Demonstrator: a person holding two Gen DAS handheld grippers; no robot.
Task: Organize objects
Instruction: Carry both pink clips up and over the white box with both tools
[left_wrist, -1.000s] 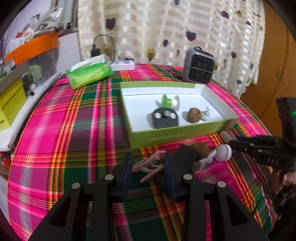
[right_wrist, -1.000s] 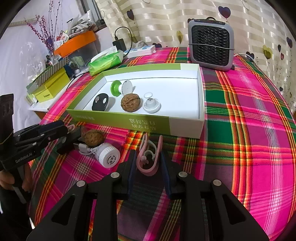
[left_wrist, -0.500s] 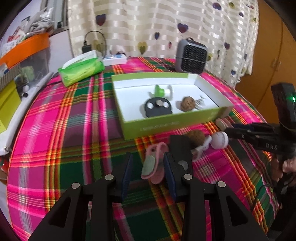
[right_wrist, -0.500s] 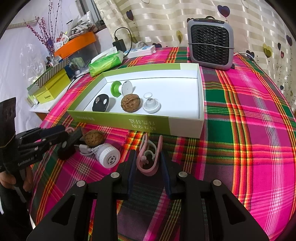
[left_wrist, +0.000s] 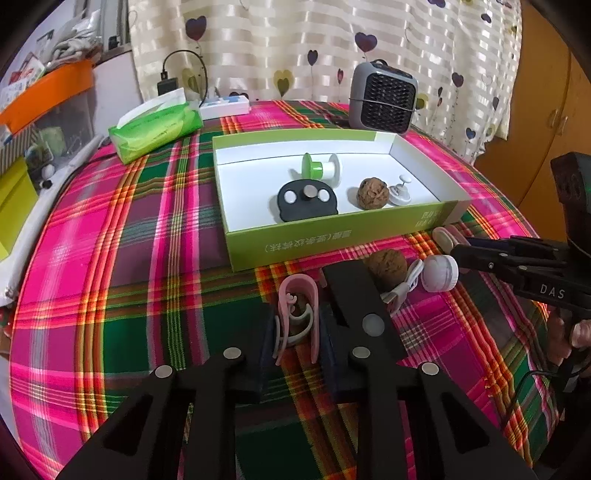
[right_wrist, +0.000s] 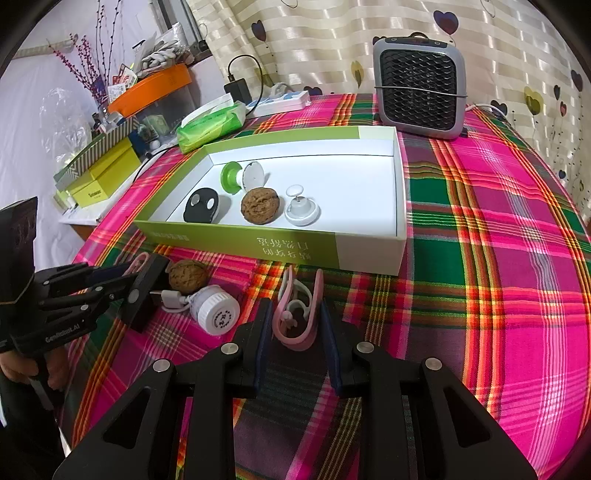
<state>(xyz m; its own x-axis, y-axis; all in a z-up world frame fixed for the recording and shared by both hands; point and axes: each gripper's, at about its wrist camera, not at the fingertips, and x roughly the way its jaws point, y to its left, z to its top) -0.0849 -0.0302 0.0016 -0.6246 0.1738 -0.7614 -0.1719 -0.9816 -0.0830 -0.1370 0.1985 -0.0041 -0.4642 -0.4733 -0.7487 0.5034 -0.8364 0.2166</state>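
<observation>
My left gripper (left_wrist: 295, 332) is shut on a pink clip (left_wrist: 297, 314) and holds it just above the cloth in front of the green box (left_wrist: 332, 243). My right gripper (right_wrist: 295, 328) is shut on a second pink clip (right_wrist: 299, 314), near the box's front wall (right_wrist: 295, 251). The box holds a black plate (left_wrist: 306, 201), a green-and-white spool (left_wrist: 319, 170), a walnut (left_wrist: 373, 192) and a white knob (left_wrist: 400, 190). On the cloth lie another walnut (right_wrist: 187, 276), a white round charger with cable (right_wrist: 216, 314) and a black block (left_wrist: 354, 295).
A round table under a pink and green plaid cloth (right_wrist: 498, 258). A grey heater (right_wrist: 419, 96), a green tissue pack (left_wrist: 155, 125) and a white power strip (left_wrist: 225, 105) stand at the back. Yellow boxes and an orange bin (right_wrist: 147, 88) are off the left edge.
My left gripper has closed on the pink clip and turned it upright, pulling back and up a little from the box. My right gripper has stayed still with its clip.
</observation>
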